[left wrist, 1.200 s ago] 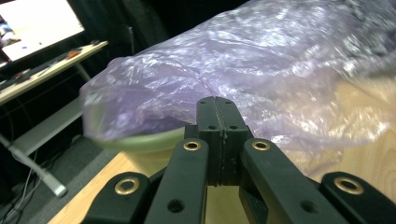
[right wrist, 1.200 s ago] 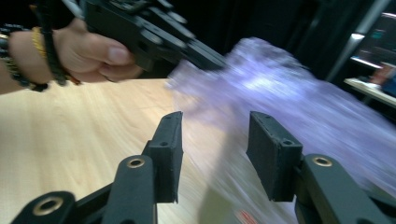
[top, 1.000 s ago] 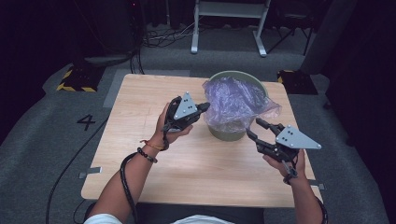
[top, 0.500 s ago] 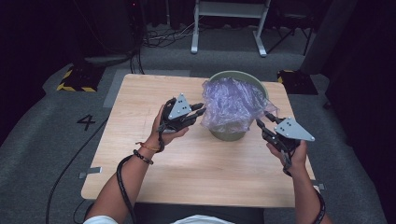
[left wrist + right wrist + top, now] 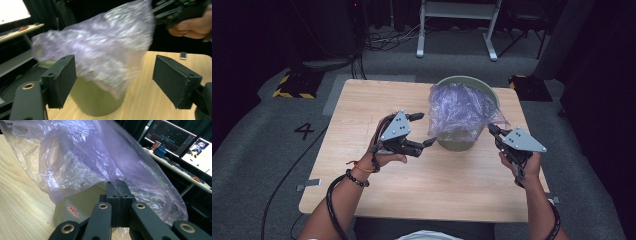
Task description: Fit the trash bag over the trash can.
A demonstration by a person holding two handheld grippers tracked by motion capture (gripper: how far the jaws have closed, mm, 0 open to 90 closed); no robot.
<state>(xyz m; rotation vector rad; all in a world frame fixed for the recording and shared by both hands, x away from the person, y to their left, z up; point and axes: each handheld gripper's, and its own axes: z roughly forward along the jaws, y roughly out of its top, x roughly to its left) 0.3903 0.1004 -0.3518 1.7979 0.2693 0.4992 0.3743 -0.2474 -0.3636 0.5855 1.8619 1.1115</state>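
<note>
A thin purple plastic bag is draped over a pale green bin at the far right of the wooden table. My left gripper hovers just left of the bin. Its jaws have just been opening and now stand wide, with nothing pressed between the pads; the bag and bin lie beyond them. My right gripper is at the bag's right edge. Its jaws have just closed, and the fingertips pinch the bag's film above the bin.
A white metal stand and cables lie on the floor behind the table. A yellow-and-black block sits at the far left. Lit monitors stand on a desk past the bin. Bare tabletop stretches left and in front.
The left gripper let go of the bag's left side, opened wide and drew back to the left. The right gripper moved in to the bag's right edge and shut on it.
</note>
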